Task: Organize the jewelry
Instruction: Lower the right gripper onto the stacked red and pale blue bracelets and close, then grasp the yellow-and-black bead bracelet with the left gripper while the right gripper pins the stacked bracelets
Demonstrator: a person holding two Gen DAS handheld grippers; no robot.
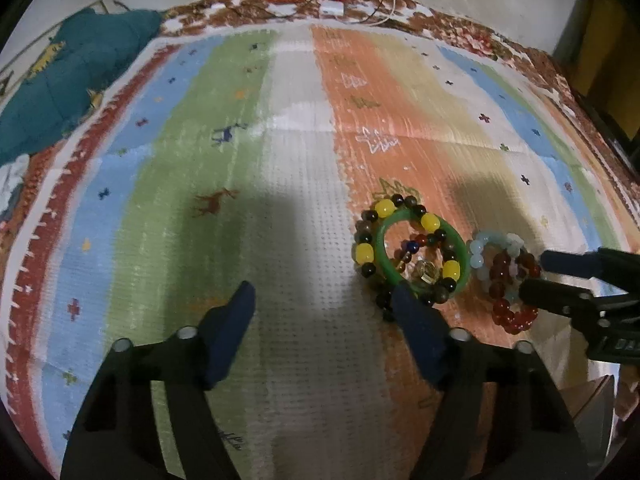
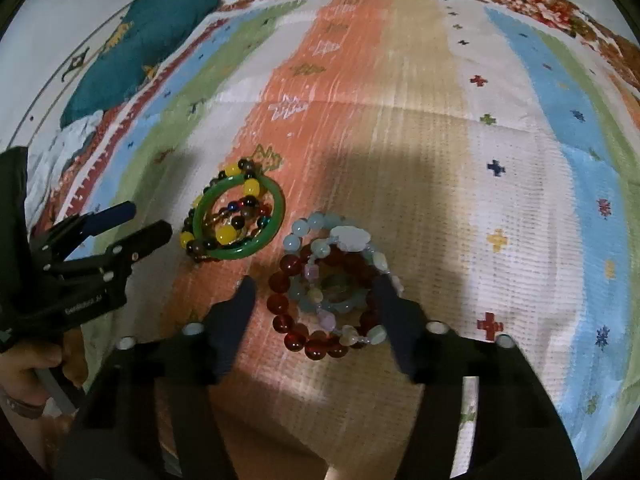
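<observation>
A striped rug [image 2: 400, 152] carries everything; a teal cushion [image 2: 132, 52] lies at its far left edge, well apart. Two heaps of jewelry sit near each other, likely gathered by kind. The right claw [image 2: 316, 300] is spread wide around the red bracelet [image 2: 288, 324] and pale blue beads [image 2: 316, 224], gripping nothing. The left claw [image 1: 324, 300] is open too, one finger touching the green bangle [image 1: 420, 248] ringed by yellow-and-dark beads [image 1: 366, 254], which crowd any clean pick.
</observation>
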